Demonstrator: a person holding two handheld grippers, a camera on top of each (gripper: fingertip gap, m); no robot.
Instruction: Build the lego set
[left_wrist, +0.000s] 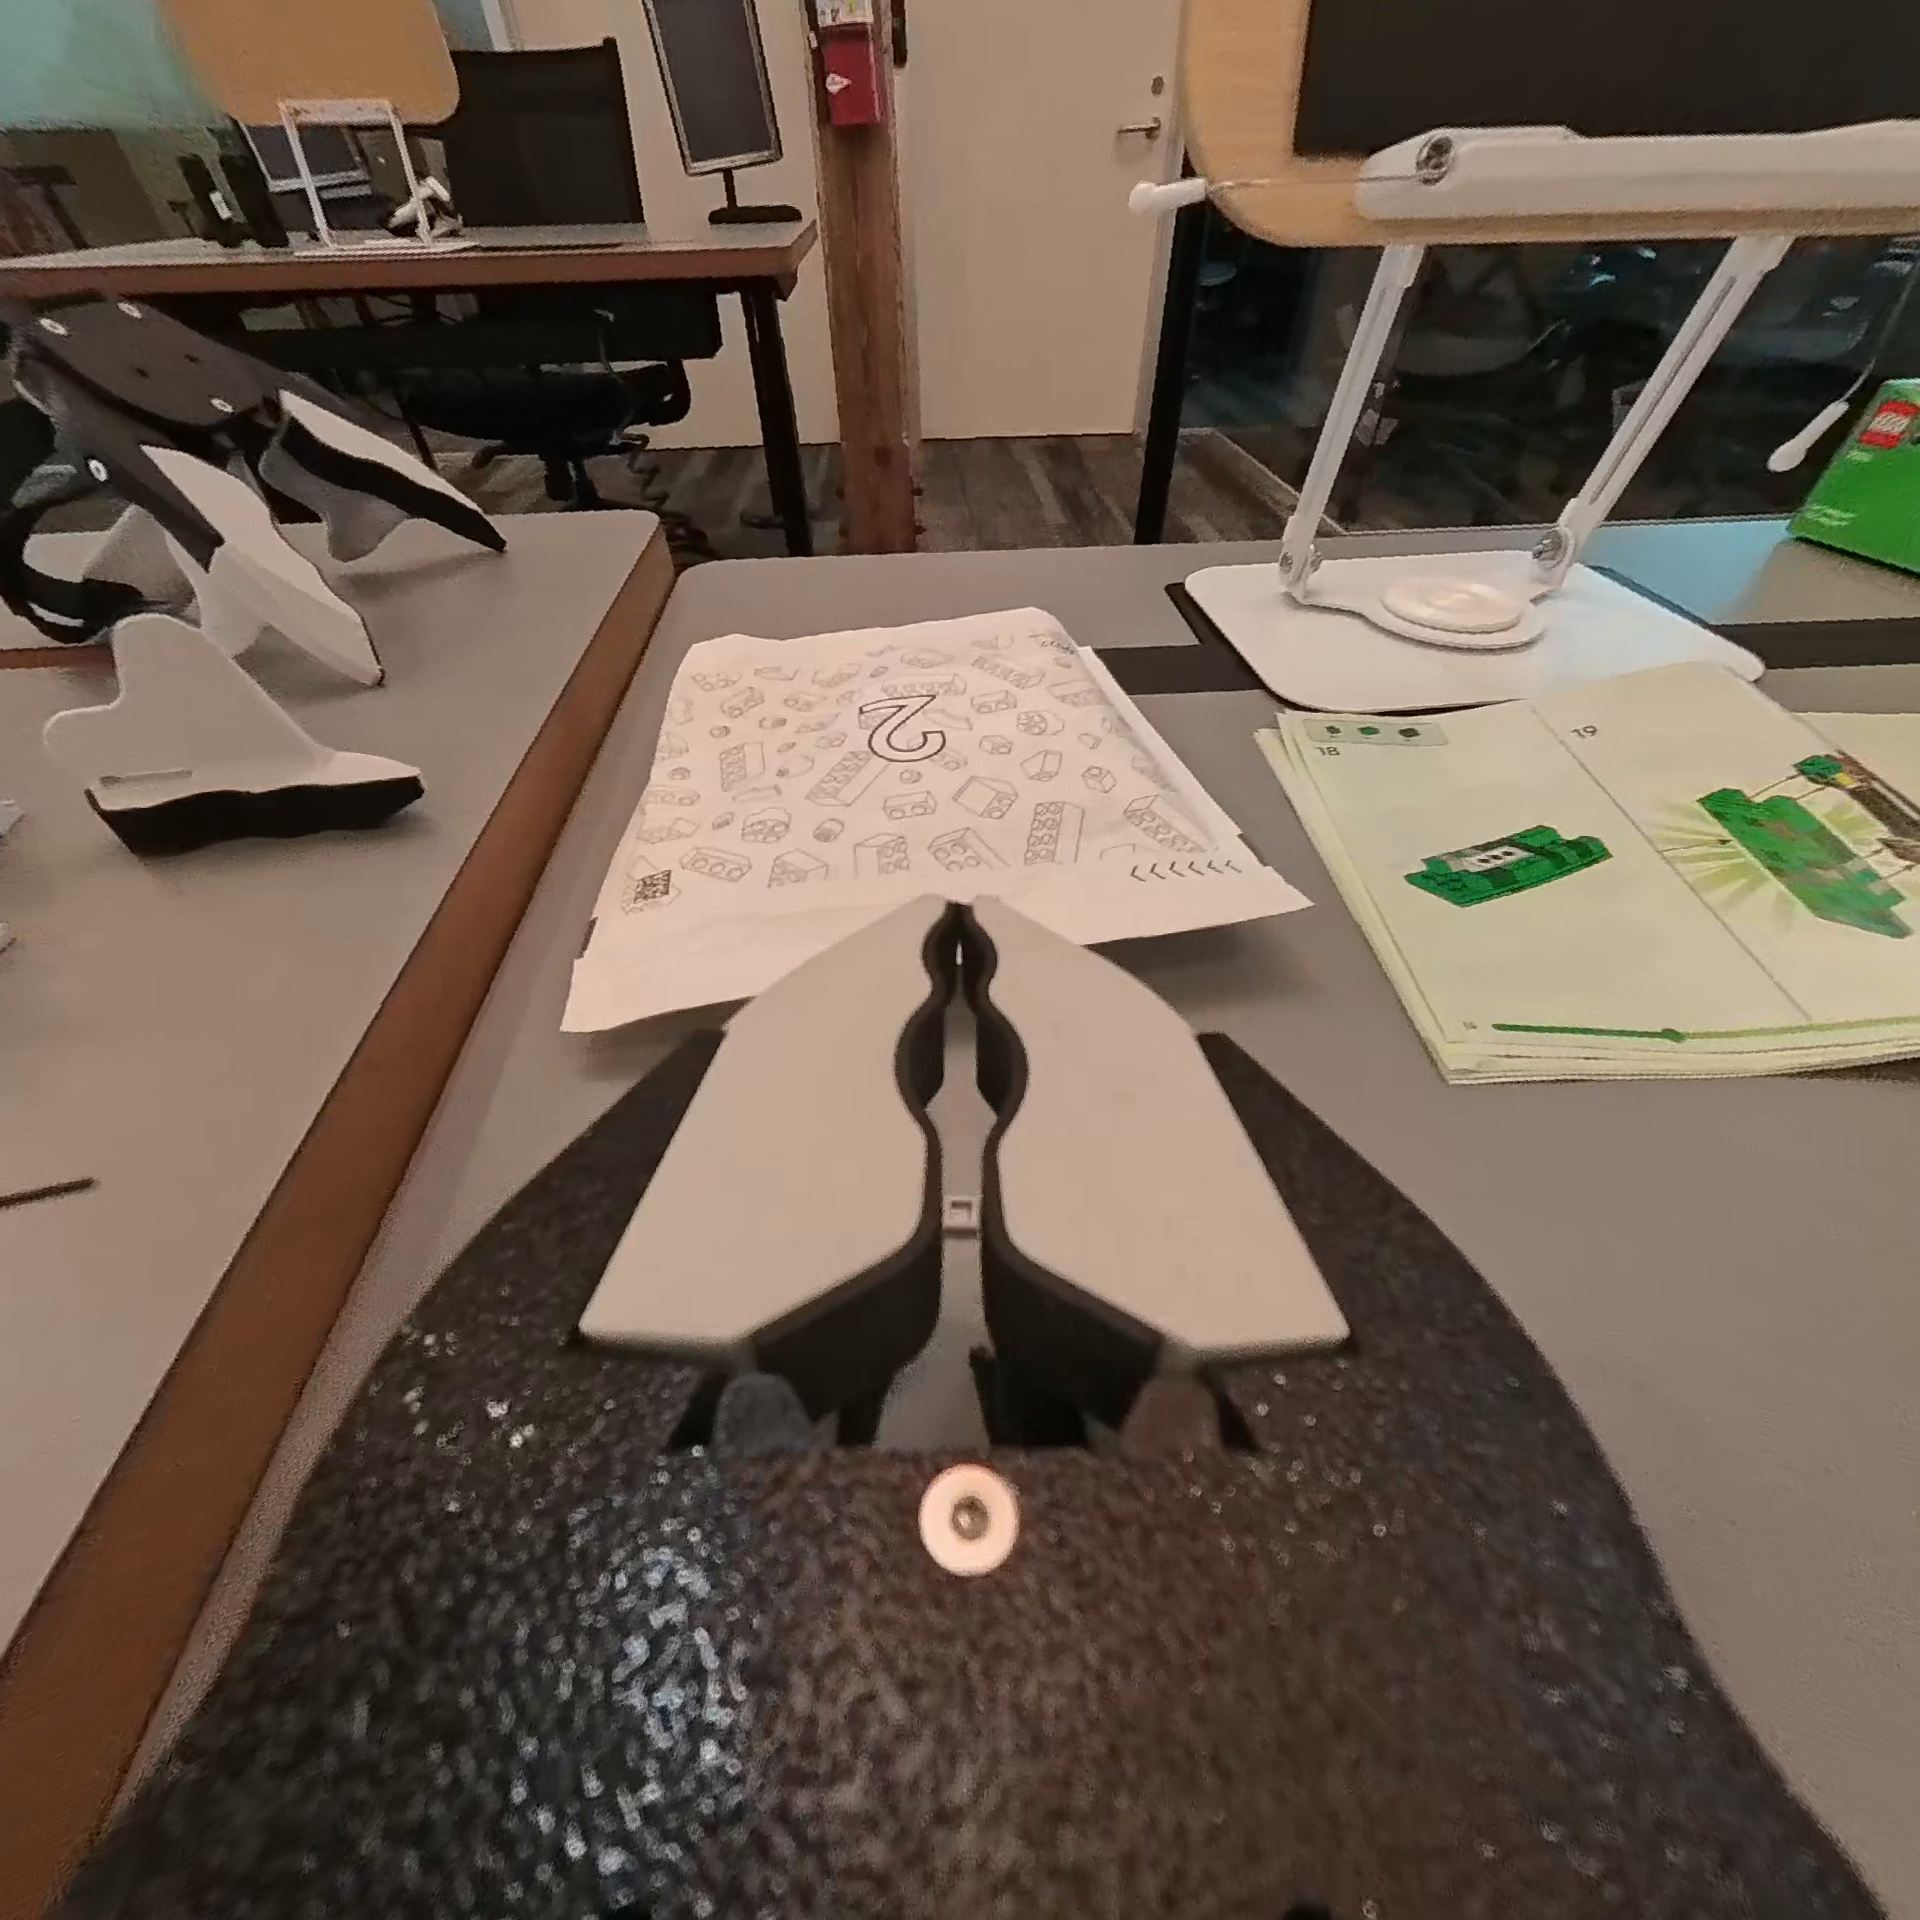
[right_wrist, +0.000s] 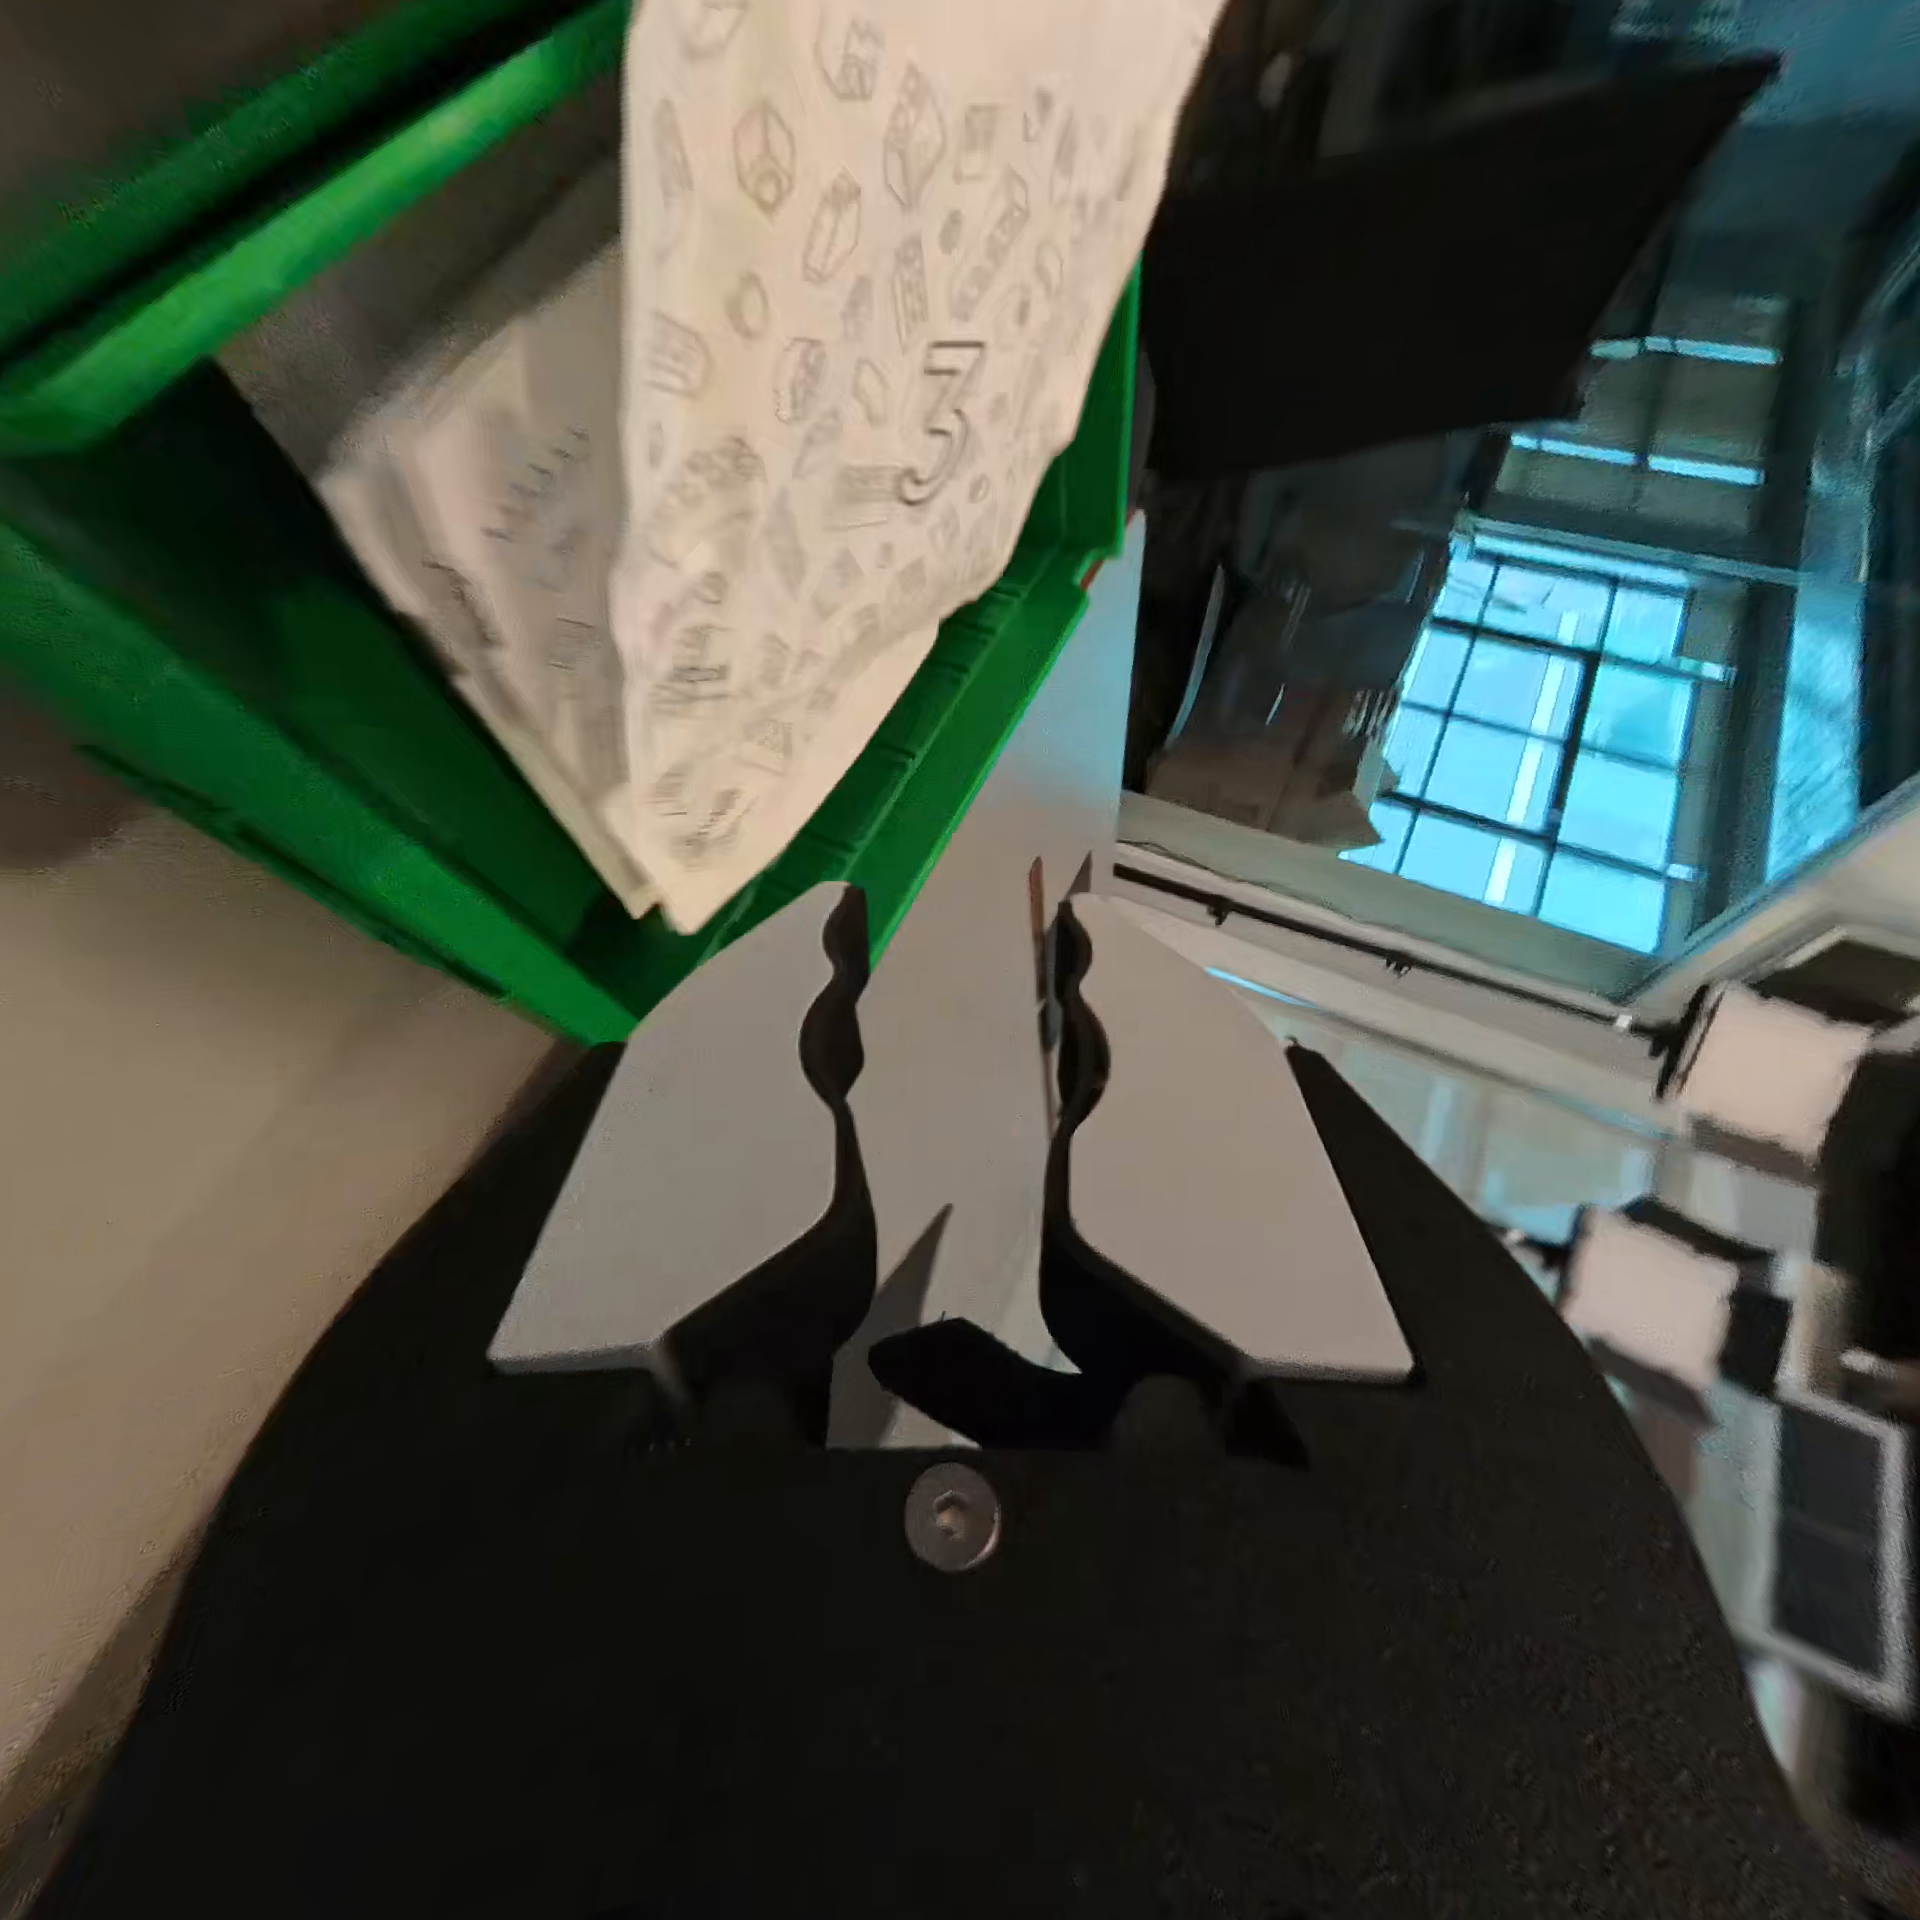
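Resting clenched over a paper bag (left_wrist: 914, 800), left claw (left_wrist: 961, 914); right claw (right_wrist: 961, 904) released, seemingly near green box (right_wrist: 312, 665).

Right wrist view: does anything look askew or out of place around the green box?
Yes. A white paper bag printed with brick outlines hangs half out of the green box, its lower corner dangling past the box's edge rather than lying inside. The right gripper is open just below it, holding nothing. The picture is motion-blurred, so finer detail is unclear.
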